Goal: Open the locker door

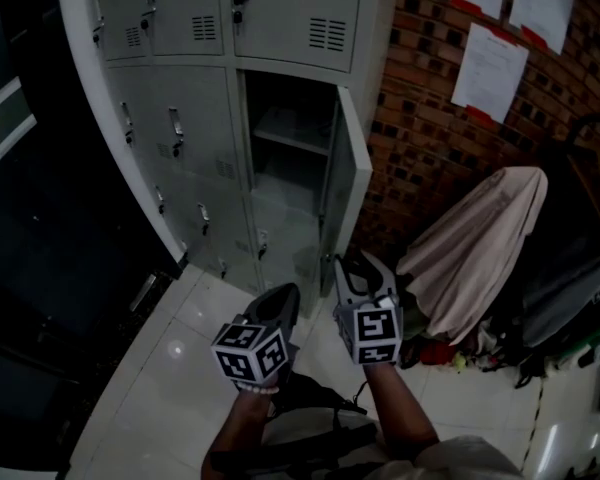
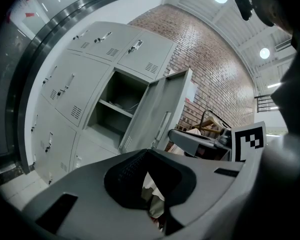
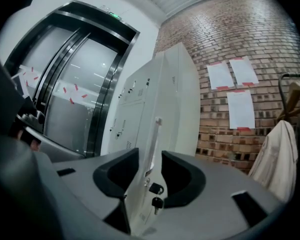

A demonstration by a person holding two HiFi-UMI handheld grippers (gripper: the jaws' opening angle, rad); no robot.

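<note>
The grey locker door [image 1: 346,183] of the middle compartment [image 1: 290,133] stands swung out to the right, showing a bare shelf inside. My right gripper [image 1: 358,266] is at the door's lower free edge. In the right gripper view its jaws [image 3: 150,169] straddle that edge, shut on the door [image 3: 165,104], with the long handle [image 3: 152,139] and a small padlock with a key [image 3: 155,190] between them. My left gripper [image 1: 280,304] hangs lower left of the door, apart from it, shut with nothing held [image 2: 149,154]. In the left gripper view the open door [image 2: 160,106] is ahead.
Closed lockers [image 1: 170,118] fill the rest of the cabinet. A brick wall [image 1: 420,128] with paper sheets [image 1: 490,68] stands right of it. A beige cloth [image 1: 475,243] drapes a dark cart beside the door. Lift doors [image 3: 72,94] are to the left.
</note>
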